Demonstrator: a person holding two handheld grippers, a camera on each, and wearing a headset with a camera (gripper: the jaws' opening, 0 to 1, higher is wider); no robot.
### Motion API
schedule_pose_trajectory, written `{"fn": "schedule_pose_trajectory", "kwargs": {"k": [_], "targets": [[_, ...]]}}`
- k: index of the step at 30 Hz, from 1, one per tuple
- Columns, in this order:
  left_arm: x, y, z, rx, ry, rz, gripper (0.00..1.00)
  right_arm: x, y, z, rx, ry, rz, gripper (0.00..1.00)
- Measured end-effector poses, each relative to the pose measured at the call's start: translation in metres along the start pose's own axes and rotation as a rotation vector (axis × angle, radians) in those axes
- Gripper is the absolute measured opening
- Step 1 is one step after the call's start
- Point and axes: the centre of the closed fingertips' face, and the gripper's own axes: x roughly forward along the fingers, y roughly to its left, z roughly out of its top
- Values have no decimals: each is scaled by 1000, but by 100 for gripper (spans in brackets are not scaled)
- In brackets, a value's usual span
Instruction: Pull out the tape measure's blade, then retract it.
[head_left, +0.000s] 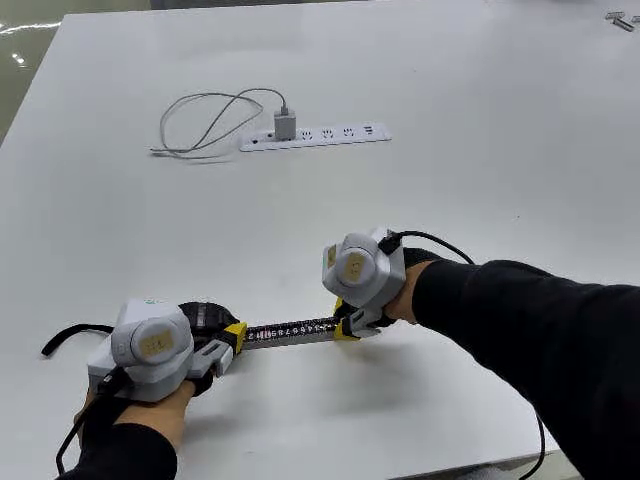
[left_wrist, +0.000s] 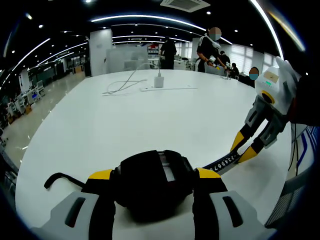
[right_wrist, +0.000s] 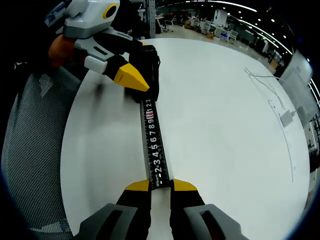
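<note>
In the head view, the tape measure (head_left: 205, 318) is seen lying close to the near edge of the bench (head_left: 420, 90), its black case clamped between the yellow-tipped jaws of the left gripper (left_wrist: 154, 175). A short length of blade (right_wrist: 152, 145) is stretched flat along the bench top, and its end is pinched between the nearly closed jaws of the right gripper (right_wrist: 160, 186). A power strip (head_left: 315, 135) is found nearer the far edge.

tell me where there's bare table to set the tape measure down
Widest bare patch: the table between the power strip and the pulled-out blade. Also free: right of the strip. Crowded: the near edge, where the left gripper holds the tape measure and the right gripper pinches the blade tip. The white cable loops left of the strip.
</note>
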Motion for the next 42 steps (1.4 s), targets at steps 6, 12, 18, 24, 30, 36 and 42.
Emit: {"fn": "schedule_pose_trajectory", "kwargs": {"k": [6, 12, 18, 24, 30, 36, 42], "targets": [[0, 0, 0, 0, 0, 0, 58, 0, -1, 1, 14, -6, 4, 10], [1, 0, 0, 0, -2, 1, 58, 1, 0, 2, 12, -15, 13, 10], [0, 1, 0, -4, -2, -1, 58, 2, 0, 4, 10, -30, 16, 10], [0, 0, 0, 5, -2, -1, 58, 3, 0, 6, 6, -29, 11, 10], [0, 0, 0, 7, -4, -1, 58, 4, 1, 8, 12, -30, 10, 10], [0, 0, 0, 10, -6, -1, 59, 4, 2, 10, 0, -33, 8, 10], [0, 0, -1, 7, -18, 3, 58, 5, 2, 11, 9, -39, 12, 10]]}}
